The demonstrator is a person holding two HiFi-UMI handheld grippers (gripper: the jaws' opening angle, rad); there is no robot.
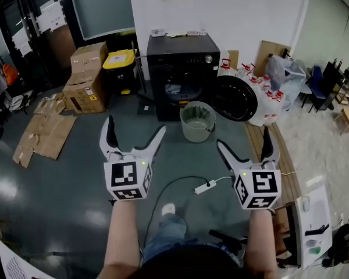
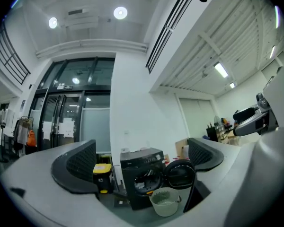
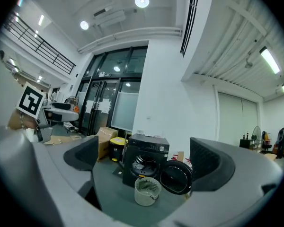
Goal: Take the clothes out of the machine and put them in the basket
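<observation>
Head view looks down on a grey floor (image 1: 75,214) with a black machine (image 1: 183,74) standing against the white wall. Its round door (image 1: 234,97) hangs wide open to the right. Left of the machine stand stacked boxes (image 1: 88,77), and flattened cardboard (image 1: 43,135) lies on the floor nearer the person. White bags (image 1: 267,95) are heaped to the right, behind the door.

A pale round basket (image 1: 197,121) sits upright on the floor just in front of the machine, beside the open door. A yellow-lidded bin (image 1: 120,63) stands between the boxes and the machine.

Nearer the camera, both tools are held out toward the machine, well apart from it and from the basket. The left gripper (image 1: 135,125) has its jaws spread wide with nothing between them; in its own view only the distant machine and basket show in the gap. The right gripper (image 1: 244,138) is likewise spread wide and empty, framing the same machine, door and basket.

The clothes (image 1: 174,89) lie inside the drum, a pale heap showing through the opening.

A white power strip (image 1: 205,186) with its cable lies on the floor between the two forearms.
</observation>
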